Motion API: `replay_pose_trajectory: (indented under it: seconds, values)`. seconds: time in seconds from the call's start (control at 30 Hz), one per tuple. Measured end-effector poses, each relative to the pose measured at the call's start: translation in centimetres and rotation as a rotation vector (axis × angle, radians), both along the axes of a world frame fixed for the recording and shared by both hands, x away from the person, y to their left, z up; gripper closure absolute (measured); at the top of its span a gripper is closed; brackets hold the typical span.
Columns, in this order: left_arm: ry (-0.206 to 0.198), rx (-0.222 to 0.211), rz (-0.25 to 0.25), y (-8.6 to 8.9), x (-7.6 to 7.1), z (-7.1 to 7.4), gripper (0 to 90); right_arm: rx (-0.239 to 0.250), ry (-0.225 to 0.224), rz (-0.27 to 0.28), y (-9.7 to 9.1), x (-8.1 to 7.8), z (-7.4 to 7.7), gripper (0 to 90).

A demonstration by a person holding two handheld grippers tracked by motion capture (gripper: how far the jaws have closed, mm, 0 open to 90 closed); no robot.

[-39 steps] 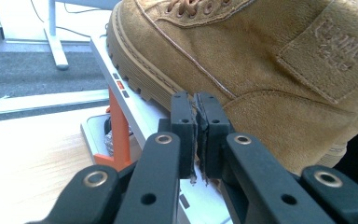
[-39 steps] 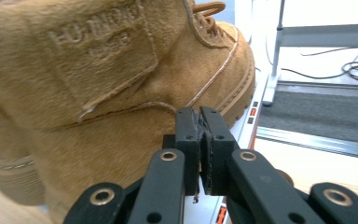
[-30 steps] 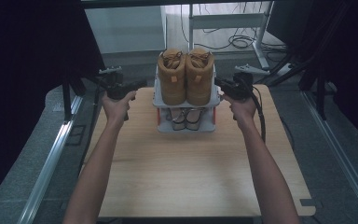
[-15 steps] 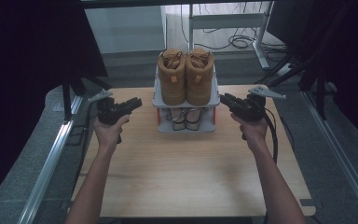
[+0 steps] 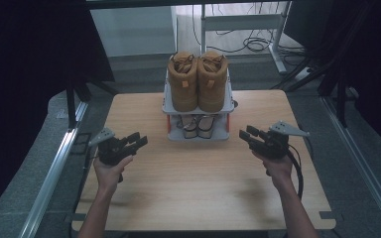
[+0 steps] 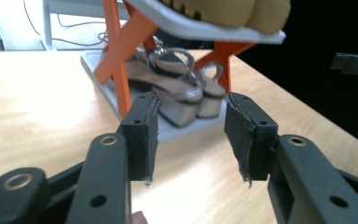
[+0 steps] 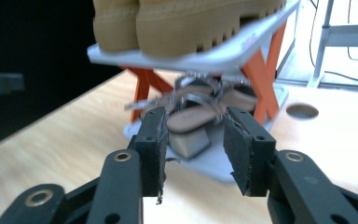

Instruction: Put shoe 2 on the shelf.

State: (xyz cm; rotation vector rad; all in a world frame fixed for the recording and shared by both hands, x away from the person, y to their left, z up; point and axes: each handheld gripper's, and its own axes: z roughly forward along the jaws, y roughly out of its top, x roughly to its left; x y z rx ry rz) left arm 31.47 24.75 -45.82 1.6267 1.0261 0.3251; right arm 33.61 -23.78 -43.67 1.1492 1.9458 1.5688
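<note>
1. Jaws of both grippers stand partly open and empty, and they have just been opening. In the high view the left gripper (image 5: 129, 145) is held over the left part of the wooden worktop (image 5: 198, 198), the right gripper (image 5: 254, 137) over the right part, each well apart from the shoe rack (image 5: 197, 108) between them.
2. From the same view, the two-tier rack sits at the far middle of the worktop. A pair of tan boots (image 5: 198, 84) stands on its top shelf, heels toward the person, and a pair of heeled sandals (image 5: 198, 125) lies on the lower shelf. Both grippers point inward toward the rack, and neither looks clearly nearer.
3. In the left gripper view, the gap between the black pads (image 6: 142, 135) is bare. The sandals (image 6: 177, 88) lie ahead and slightly up-left of that gap, on the grey lower shelf between orange legs (image 6: 116, 60).
4. In the right gripper view, the sandals (image 7: 193, 109) lie straight ahead beyond the empty gap, heels toward the camera, under the boot soles (image 7: 186, 23).
5. Any reach for the sandals would probably have to go in low, under the top shelf.
6. Around the worktop are grey floor, metal rails, dark curtains and cables (image 5: 250, 44) by a white frame.
</note>
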Motion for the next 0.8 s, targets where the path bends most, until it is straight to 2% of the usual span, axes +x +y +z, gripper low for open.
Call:
replay_pose_trajectory:
  seconds: [0.13,0.17,0.23,0.3,0.4,0.53,0.8]
  values:
    - [0.014,0.045,-0.017,-0.1,-1.5,-2.2,50.8,-0.047,0.005,0.005,-0.3,-1.7,-1.7,57.1]
    - [0.026,0.043,-0.019,-0.1,-1.7,-2.8,50.8,-0.051,0.008,0.004,-0.4,-2.1,-2.2,56.8]
    - [0.055,0.073,-0.033,-0.3,-1.9,-3.7,49.8,-0.054,0.02,0.008,-0.5,-2.6,-3.1,56.7]
    - [0.061,0.078,-0.035,-0.2,-2.1,-4.2,49.4,-0.058,0.034,0.014,-0.5,-3.0,-3.9,56.3]
    - [0.061,0.054,-0.03,0.0,-2.1,-3.9,49.1,-0.075,0.035,0.016,-0.5,-3.0,-4.0,55.8]
    - [0.042,0.05,-0.018,0.2,-2.4,-3.4,49.1,-0.041,0.015,0.009,-0.8,-3.2,-3.6,55.6]
    - [0.047,0.069,-0.023,0.2,-2.7,-3.7,46.8,-0.058,0.025,0.01,-0.6,-3.5,-3.8,52.8]
